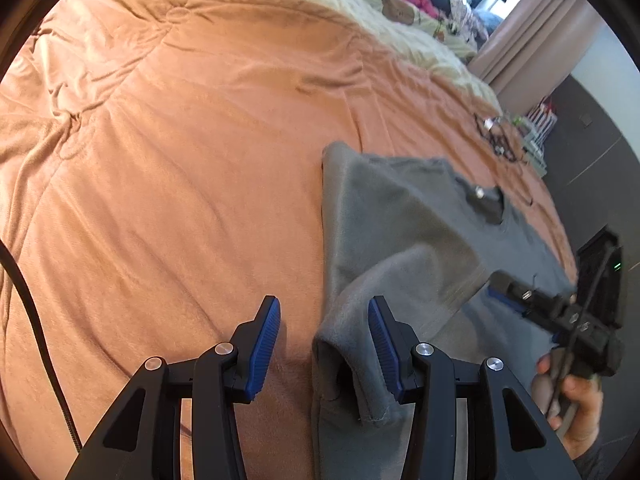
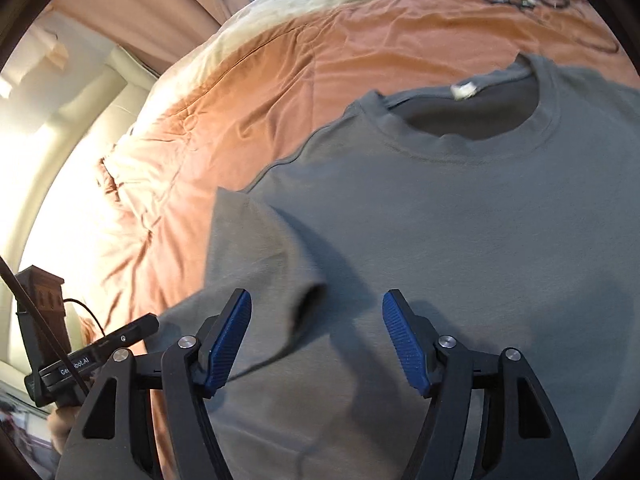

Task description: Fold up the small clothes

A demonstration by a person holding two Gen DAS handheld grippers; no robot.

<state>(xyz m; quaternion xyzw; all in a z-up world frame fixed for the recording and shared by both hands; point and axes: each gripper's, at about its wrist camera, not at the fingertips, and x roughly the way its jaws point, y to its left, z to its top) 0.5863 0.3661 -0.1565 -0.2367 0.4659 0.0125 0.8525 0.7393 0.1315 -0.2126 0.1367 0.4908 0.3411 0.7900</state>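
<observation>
Grey shirt (image 2: 460, 216) flat on the bed (image 1: 180, 160), collar toward the far edge, long axis running away from both grippers. Sleeve (image 1: 352, 320) folded inward, its cuff between the released jaws of the left gripper (image 1: 324, 340), the nearer one. Right gripper (image 2: 316, 340) spread wide, empty, above the chest.

left gripper (image 1: 324, 344) jaws apart, right gripper (image 2: 316, 344) jaws apart

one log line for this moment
phase: sleeve fold | left tongs: open at sleeve | right tongs: open over grey t-shirt | surface: orange blanket
</observation>
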